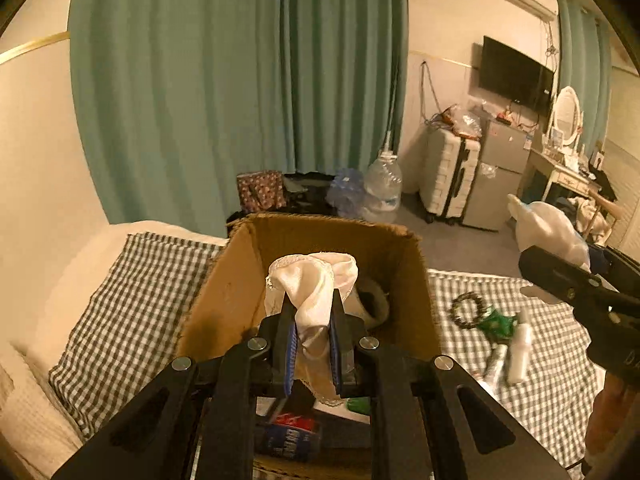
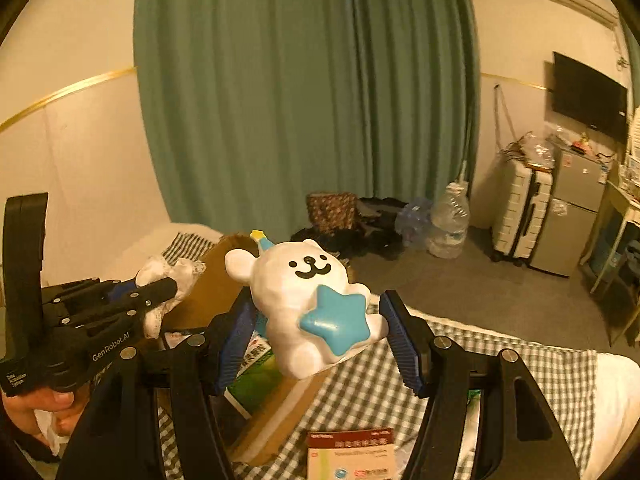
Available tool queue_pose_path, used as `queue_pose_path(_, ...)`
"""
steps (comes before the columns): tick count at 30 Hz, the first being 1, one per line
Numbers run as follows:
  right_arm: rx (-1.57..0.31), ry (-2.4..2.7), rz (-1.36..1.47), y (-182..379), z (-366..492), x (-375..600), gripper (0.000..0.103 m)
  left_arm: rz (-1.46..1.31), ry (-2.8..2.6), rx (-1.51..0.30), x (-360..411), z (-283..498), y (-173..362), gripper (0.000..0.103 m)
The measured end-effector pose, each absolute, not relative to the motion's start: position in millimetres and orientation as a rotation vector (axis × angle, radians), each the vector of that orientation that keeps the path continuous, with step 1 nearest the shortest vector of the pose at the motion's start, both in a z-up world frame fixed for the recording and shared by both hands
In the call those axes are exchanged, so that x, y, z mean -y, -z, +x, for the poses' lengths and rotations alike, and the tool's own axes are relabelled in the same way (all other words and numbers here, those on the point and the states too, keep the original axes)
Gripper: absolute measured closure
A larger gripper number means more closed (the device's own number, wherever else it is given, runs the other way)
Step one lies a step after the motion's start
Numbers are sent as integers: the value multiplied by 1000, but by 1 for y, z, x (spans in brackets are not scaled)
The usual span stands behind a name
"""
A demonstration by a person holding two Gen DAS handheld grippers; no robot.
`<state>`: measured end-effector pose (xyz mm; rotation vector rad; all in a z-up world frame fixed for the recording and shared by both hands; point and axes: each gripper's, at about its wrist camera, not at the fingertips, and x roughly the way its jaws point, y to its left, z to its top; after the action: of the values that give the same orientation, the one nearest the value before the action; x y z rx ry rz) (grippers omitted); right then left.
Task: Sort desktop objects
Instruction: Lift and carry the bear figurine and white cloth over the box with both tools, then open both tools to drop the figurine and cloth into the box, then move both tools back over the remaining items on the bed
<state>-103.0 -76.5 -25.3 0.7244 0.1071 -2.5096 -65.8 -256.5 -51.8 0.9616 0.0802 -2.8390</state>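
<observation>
My left gripper [image 1: 312, 300] is shut on a white satin cloth [image 1: 310, 276], which bunches up above the fingertips. It hangs over the open cardboard box [image 1: 236, 280] standing on the bed. In the right wrist view the same left gripper [image 2: 160, 292] shows at the left with the cloth [image 2: 180, 270], next to the box [image 2: 212, 276]. My right gripper [image 2: 316, 300] is shut on a white bear toy [image 2: 292, 280] with a blue star on its belly, held in the air beside the box. The left wrist view catches the right gripper [image 1: 576, 264] and toy [image 1: 548, 228] at its right edge.
The bed's checked cover [image 1: 132, 300] carries a bead bracelet [image 1: 466, 310], a green packet [image 1: 498, 322] and white bottles [image 1: 520, 354]. Medicine boxes [image 2: 352, 456] lie below the right gripper. A hand [image 2: 40, 404] holds the left gripper. A water jug [image 2: 450, 220] and suitcase [image 2: 520, 212] stand on the floor.
</observation>
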Motion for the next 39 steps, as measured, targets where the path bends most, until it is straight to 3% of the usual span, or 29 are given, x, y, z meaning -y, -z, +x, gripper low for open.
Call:
queue_pose_path(18, -222, 2379, 880, 94, -154, 158, 40, 1152, 2707, -72, 294, -103, 110, 90)
queue_pose_path(21, -245, 2376, 902, 101, -162, 168, 40, 1171, 2700, -76, 297, -109, 115, 85)
queue_pose_path(25, -259, 2377, 921, 107, -170, 178, 39, 1177, 2688, -74, 299, -109, 118, 58)
queue_pose_path(39, -220, 2482, 864, 79, -159, 153, 34, 1078, 2762, -101, 280, -96, 89, 47)
